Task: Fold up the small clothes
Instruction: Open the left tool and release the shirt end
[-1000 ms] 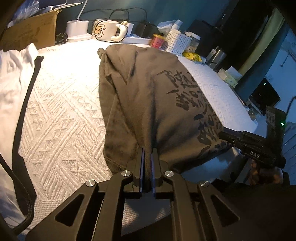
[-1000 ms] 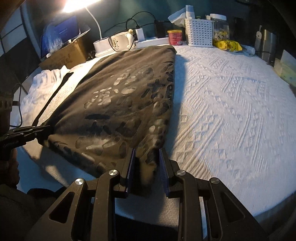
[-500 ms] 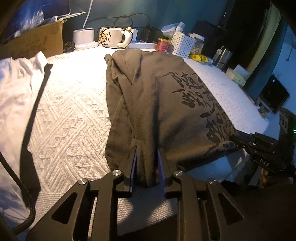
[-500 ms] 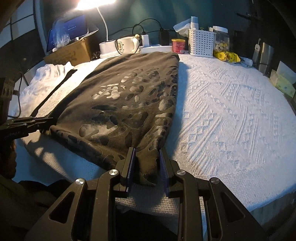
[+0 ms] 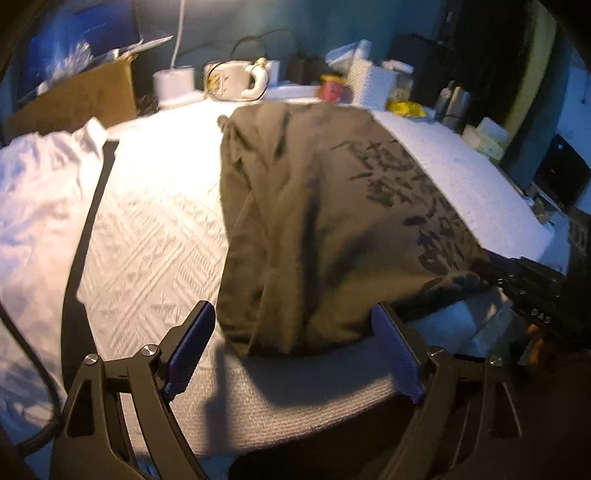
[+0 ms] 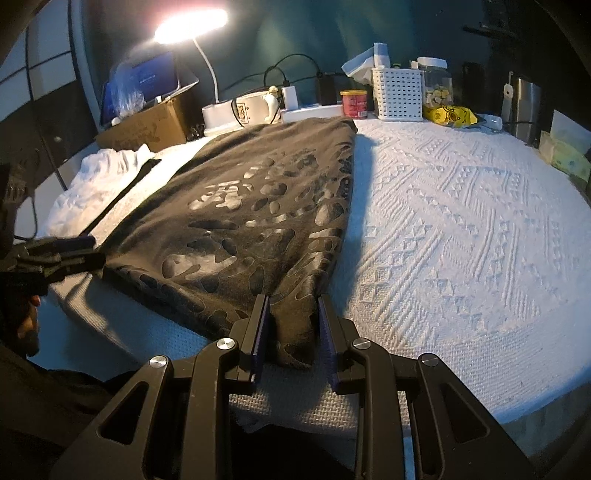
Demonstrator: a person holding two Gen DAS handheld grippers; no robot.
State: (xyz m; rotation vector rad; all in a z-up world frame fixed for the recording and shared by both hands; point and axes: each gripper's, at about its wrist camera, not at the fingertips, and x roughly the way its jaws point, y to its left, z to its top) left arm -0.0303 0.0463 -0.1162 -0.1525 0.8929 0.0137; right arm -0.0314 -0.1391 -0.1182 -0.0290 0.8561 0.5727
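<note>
The dark olive T-shirt (image 5: pixel 314 229) lies flat on the surface (image 6: pixel 461 229), folded lengthwise into a long strip. Its long axis runs from the near edge of the surface toward the clutter at the far edge, and its near hem hangs slightly over the near edge. A glossy dark print covers the upper face toward the shirt's right side. The left gripper (image 5: pixel 291 347) is at the near-left corner of the shirt; its fingers are opening and stand wide, with the hem between them but clear of both pads. The right gripper (image 6: pixel 291 332) is at the near-right corner; its fingers stand narrow with a bunched fold of the hem between them, but whether the pads press on it cannot be told. The surface carries a white textured cover with a raised geometric pattern. A crumpled white garment (image 5: pixel 40 206) with a dark strip lies well apart on the left. Along the far edge stand a cardboard box (image 6: pixel 147 125), a lit desk lamp (image 6: pixel 192 27), a mug (image 5: pixel 236 83), a red can (image 6: pixel 354 104), a white perforated basket (image 6: pixel 397 94) and a jar (image 6: pixel 436 85). The wall behind is dark teal.
</note>
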